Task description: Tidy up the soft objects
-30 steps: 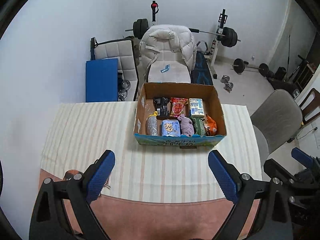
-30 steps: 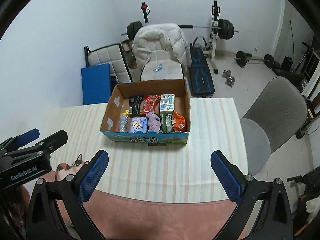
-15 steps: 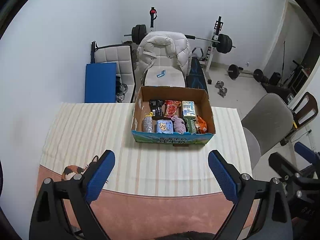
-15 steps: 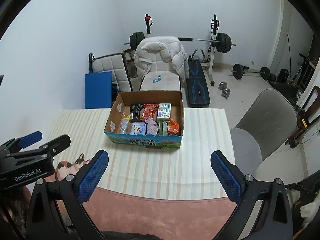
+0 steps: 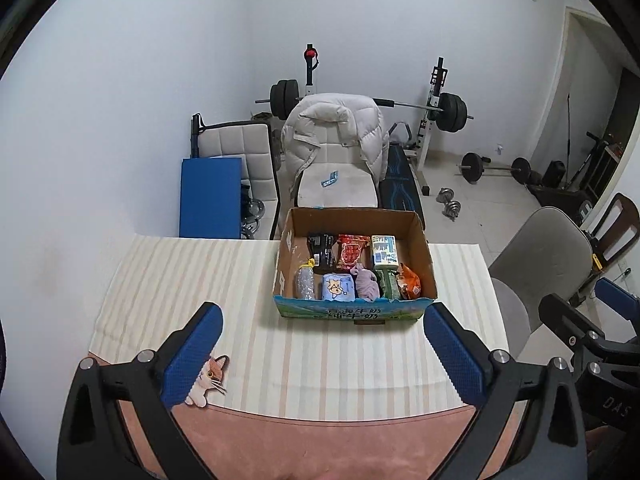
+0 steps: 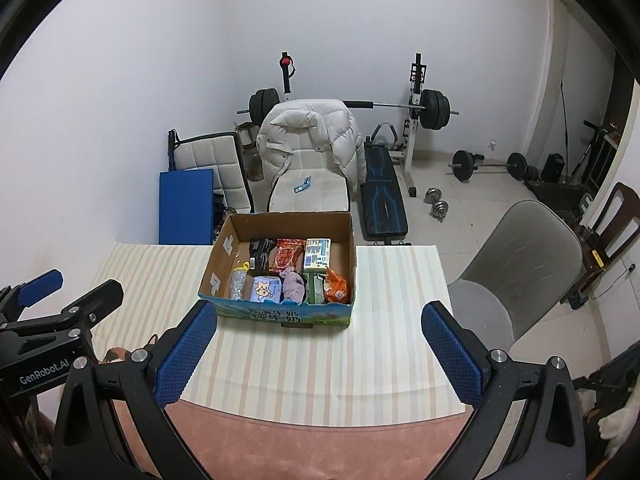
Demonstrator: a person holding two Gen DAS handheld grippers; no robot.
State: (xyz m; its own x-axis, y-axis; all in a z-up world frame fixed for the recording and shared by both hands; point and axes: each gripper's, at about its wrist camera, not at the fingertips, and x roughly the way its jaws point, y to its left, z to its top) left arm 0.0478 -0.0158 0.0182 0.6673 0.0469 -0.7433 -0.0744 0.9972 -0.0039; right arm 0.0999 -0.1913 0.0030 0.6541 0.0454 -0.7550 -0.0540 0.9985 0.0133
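Cardboard box (image 5: 354,312) sits beyond the empty, wide-spread left hand-held gripper (image 5: 320,344).

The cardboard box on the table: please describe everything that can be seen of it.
The cardboard box is an open, shallow, brown corrugated carton whose front wall carries blue-green print. It stands flat on the striped tablecloth, near the far edge of the table. Inside lie packed items, among them a snack bag, a tissue pack and a pink cloth. Neither gripper touches it.
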